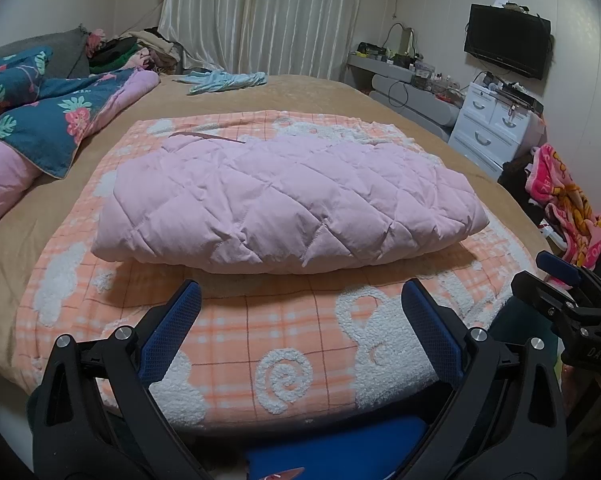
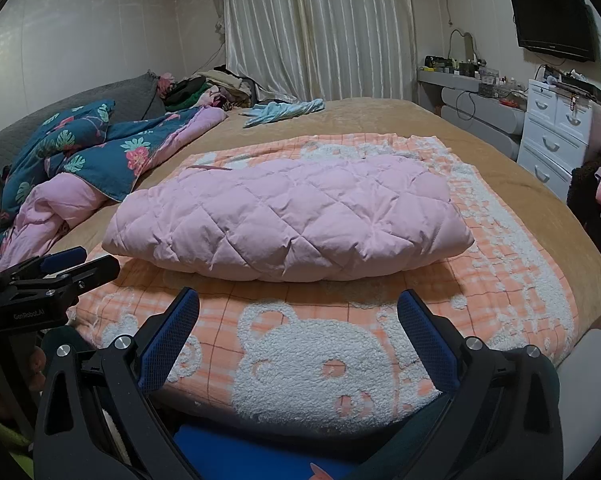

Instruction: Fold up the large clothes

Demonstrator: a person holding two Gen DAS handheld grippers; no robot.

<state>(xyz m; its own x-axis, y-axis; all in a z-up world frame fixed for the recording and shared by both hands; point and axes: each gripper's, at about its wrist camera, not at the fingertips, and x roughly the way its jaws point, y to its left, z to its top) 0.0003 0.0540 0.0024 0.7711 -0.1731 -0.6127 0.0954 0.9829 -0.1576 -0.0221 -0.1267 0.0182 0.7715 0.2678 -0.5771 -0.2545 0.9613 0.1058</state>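
Note:
A pink quilted jacket [image 1: 288, 204] lies folded into a thick bundle on an orange checked blanket [image 1: 284, 344] with white bears, spread on the bed. It also shows in the right wrist view [image 2: 292, 216], on the blanket [image 2: 308, 360]. My left gripper [image 1: 300, 300] is open and empty, held back from the jacket's near edge. My right gripper [image 2: 298, 306] is open and empty, likewise short of the jacket. The right gripper shows at the right edge of the left wrist view [image 1: 564, 280]; the left gripper shows at the left edge of the right wrist view [image 2: 60, 268].
A teal floral duvet [image 1: 40, 108] with pink lining is heaped at the bed's left. A light blue garment [image 1: 224, 80] lies at the far end. White drawers [image 1: 492, 128], a wall TV [image 1: 506, 40] and a pink printed cloth [image 1: 568, 200] are to the right.

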